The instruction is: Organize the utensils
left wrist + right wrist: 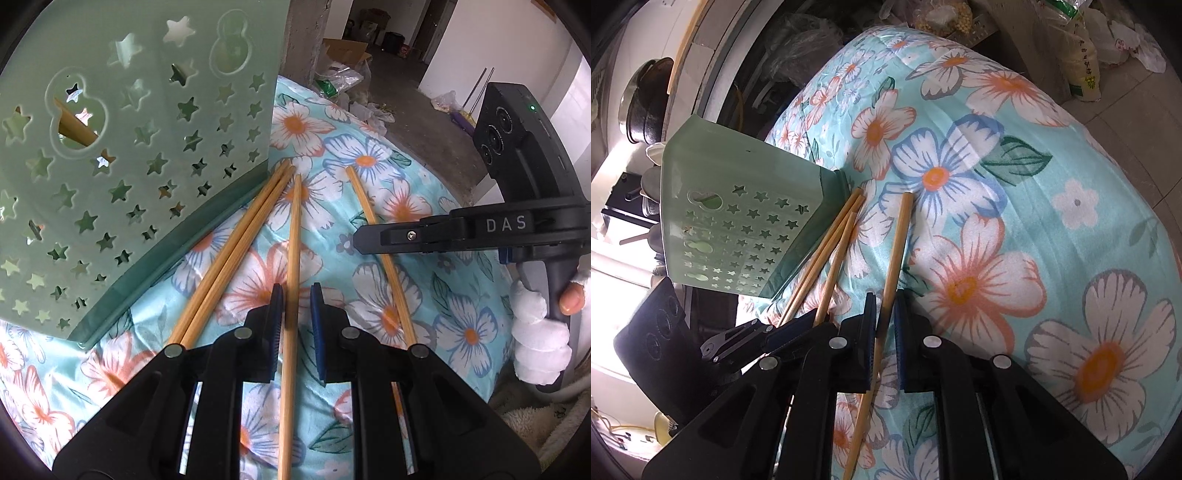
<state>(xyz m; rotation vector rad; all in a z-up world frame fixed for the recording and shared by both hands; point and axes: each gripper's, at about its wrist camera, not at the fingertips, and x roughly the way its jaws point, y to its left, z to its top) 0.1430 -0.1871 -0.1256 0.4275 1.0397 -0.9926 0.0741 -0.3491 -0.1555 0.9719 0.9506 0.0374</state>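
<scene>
Setting: a table draped in a floral cloth (369,192), turquoise with orange-centred blossoms.

Holder: a pale green utensil holder (122,173) with star-shaped cutouts stands on the cloth beside the chopsticks; through one of its openings the end of a wooden stick (74,129) shows inside.

Chopsticks: four bamboo sticks lie loose on the cloth. A close pair (236,251) rests with its tips touching the holder's base; a third chopstick (291,266) lies just beside them, and a fourth chopstick (373,229) lies further apart.

Left gripper (296,325): lowered over the third chopstick, jaws apart, the stick running between the blue pads with a gap on each side.

Right gripper (885,332): straddling the fourth chopstick (894,266), jaws apart but narrowly so; whether the pads touch the wood cannot be told.

Hand: a white-gloved hand (543,325) grips the right tool's handle at the table's edge.
</scene>
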